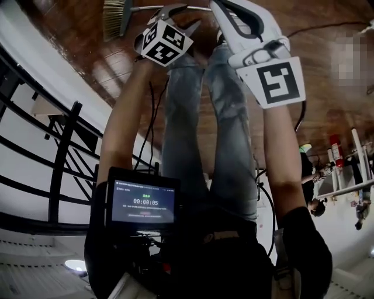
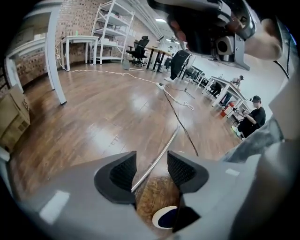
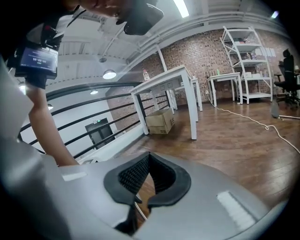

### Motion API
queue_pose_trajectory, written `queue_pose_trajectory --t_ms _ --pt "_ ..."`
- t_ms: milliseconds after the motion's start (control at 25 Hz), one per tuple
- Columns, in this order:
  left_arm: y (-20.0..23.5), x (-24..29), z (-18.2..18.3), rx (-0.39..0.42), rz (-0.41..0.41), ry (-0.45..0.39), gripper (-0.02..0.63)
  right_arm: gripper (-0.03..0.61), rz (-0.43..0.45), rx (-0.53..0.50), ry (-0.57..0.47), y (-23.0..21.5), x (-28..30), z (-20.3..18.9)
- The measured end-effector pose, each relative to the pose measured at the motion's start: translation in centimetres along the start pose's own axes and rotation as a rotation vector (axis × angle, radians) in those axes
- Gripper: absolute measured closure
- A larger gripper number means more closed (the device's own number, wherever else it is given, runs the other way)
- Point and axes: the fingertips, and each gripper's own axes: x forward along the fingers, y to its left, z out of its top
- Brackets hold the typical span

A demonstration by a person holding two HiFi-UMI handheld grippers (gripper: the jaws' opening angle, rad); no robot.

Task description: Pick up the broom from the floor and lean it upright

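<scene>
The broom lies on the wooden floor at the top of the head view, its straw bristles (image 1: 117,17) to the left and its thin metal handle (image 1: 153,7) running right. My left gripper (image 1: 184,17) hangs just over that handle, open. In the left gripper view the handle (image 2: 159,159) runs lengthwise through the gap of the left gripper (image 2: 151,155), and neither pad touches it. My right gripper (image 1: 225,9) is beside it to the right, shut (image 3: 149,157) with nothing between the pads; a thin metal rod (image 3: 139,210) shows below them.
The person's jeans-clad legs (image 1: 210,117) and a shoe tip (image 2: 166,218) stand right beside the handle. A black railing (image 1: 64,157) runs along the left. Cables (image 2: 183,126) cross the floor. A white table (image 3: 187,93), a cardboard box (image 3: 161,121), shelving (image 2: 110,28) and seated people (image 2: 253,115) are farther off.
</scene>
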Motion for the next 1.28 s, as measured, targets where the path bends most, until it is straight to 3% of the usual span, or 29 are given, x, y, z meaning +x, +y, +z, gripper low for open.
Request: queue_pose_trajectory --t_ms 200,400,560,800,840,1120,1280 --pt "0.6 5.8 -3.6 0.060 -0.002 0.041 0.387 0.575 -0.020 -0.009 0.036 -1.6 0.2 -4.8" --pt "3.2 7.9 -6.3 0.154 0.035 0.125 0.379 0.575 -0.023 -0.025 0.038 -1.7 1.0 -5.4" --pt "0.7 14.0 -10.4 0.202 -0.027 0.173 0.379 0.575 -0.058 -0.001 0.083 -2.7 0.9 -11.0" --pt "-0.1 24.7 -16.2 0.224 -0.043 0.223 0.402 0.575 -0.075 0.039 0.097 -6.4 2.8 -20.8" --pt "0.1 25.3 -16.5 0.227 -0.034 0.218 0.440 0.575 -0.076 0.043 0.094 -6.5 2.9 -21.4" --pt "-0.1 25.2 -16.0 0.320 -0.040 0.217 0.471 0.575 -0.072 0.067 0.093 -7.1 2.6 -21.8" --pt "1.7 22.5 -13.4 0.282 0.010 0.166 0.480 0.575 -0.074 0.095 0.067 -6.8 2.3 -19.5"
